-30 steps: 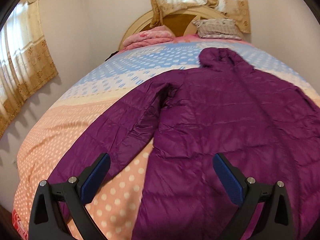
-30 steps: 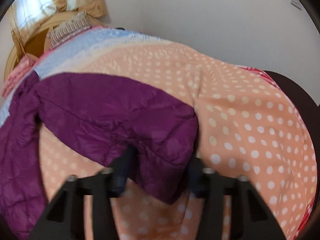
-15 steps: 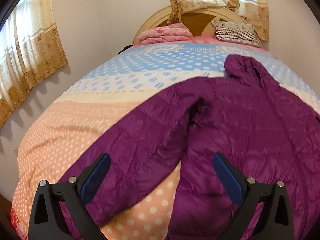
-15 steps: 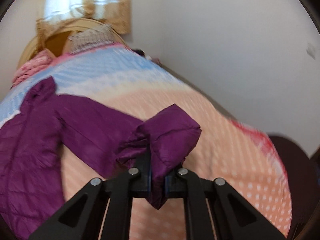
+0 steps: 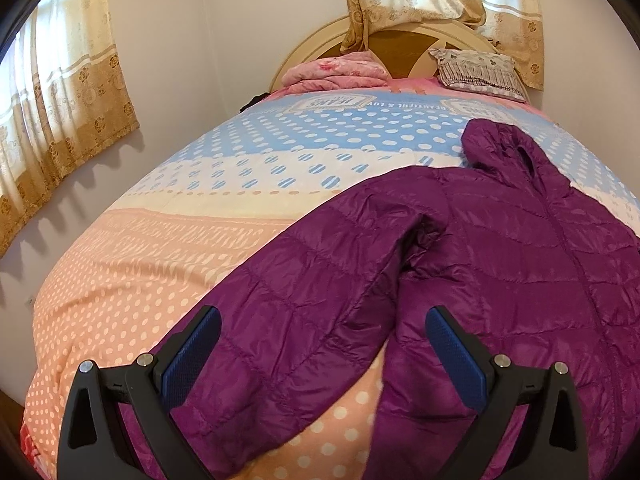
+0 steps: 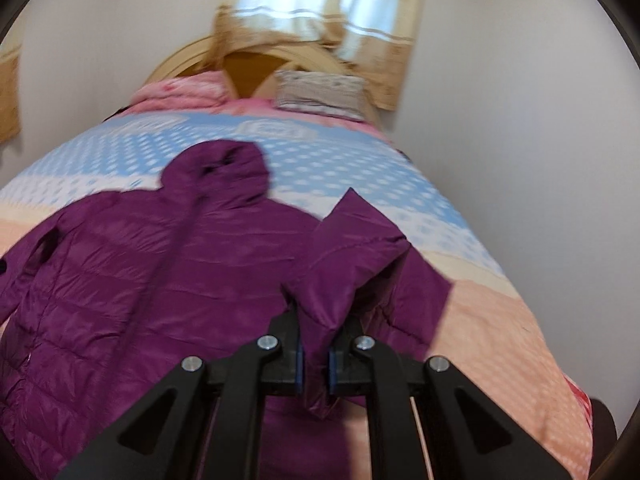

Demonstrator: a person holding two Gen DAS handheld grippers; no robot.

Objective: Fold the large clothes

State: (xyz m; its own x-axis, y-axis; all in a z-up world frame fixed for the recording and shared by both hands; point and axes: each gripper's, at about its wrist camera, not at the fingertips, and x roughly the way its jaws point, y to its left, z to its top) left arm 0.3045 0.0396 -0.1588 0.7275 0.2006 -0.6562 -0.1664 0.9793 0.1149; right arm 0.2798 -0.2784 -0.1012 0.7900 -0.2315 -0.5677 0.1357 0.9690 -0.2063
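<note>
Left wrist view: your left gripper (image 5: 323,354) hangs over the foot end of the bed (image 5: 132,272) with its blue-padded fingers (image 5: 191,354) spread wide and nothing between them. Below it lies the purple puffer jacket (image 5: 500,264), spread front-up on the dotted bedspread, hood (image 5: 502,148) toward the headboard (image 5: 404,46). Its one sleeve (image 5: 288,312) runs diagonally from the shoulder down toward the bed's near edge, and the cuff end sits between and under your open fingers. You cannot tell whether the pads touch the fabric. A pink folded blanket (image 5: 336,74) and a patterned pillow (image 5: 478,70) rest at the head of the bed, against the headboard. Curtains (image 5: 60,92) hang on the wall beside the bed.

Right wrist view: your right gripper (image 6: 315,360) is clamped tight on the other sleeve (image 6: 352,256), with the purple fabric pinched between the pads and a fold of it hanging down below them. That sleeve is lifted off the bedspread and doubled over, rising above the jacket's body (image 6: 160,288), which lies flat across the middle of the bed with the hood (image 6: 218,168) pointing to the headboard. This view is blurred.
</note>
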